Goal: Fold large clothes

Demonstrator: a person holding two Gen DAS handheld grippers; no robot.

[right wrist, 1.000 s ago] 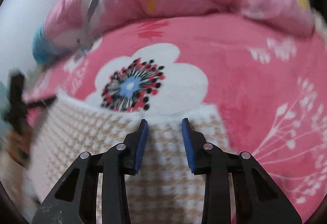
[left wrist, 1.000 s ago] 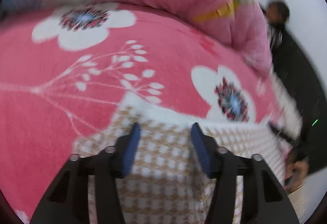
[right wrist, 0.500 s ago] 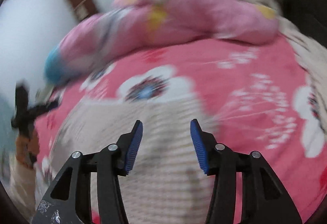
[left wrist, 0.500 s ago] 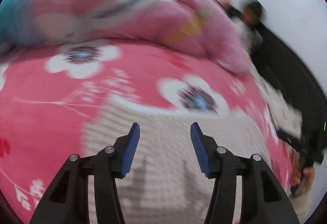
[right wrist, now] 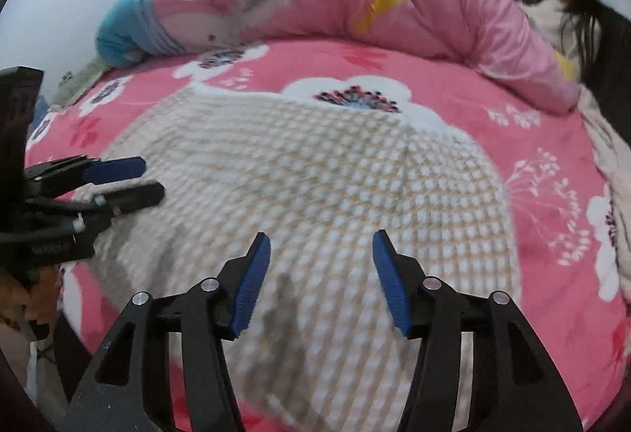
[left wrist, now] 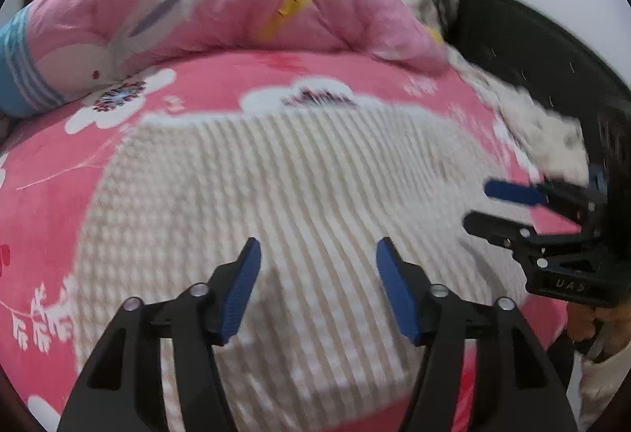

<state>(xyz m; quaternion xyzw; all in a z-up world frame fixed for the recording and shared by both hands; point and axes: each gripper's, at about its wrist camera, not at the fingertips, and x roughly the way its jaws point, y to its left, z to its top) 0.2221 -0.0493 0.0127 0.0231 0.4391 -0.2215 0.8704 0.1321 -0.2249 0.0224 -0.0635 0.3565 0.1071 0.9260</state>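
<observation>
Sweater point(right wrist: 307, 171) flat on blanket point(right wrist: 544, 203); pink margin all 4 edges.

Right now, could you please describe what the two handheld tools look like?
Both match: the left tool and right tool have black angular frames with triangular cut-outs, silver pivot bolts, and flat blue ribbed fingers. Seen from the left wrist view, the right tool's black body carries small, blurred embossed lettering, and a pale sleeve shows below it.
</observation>
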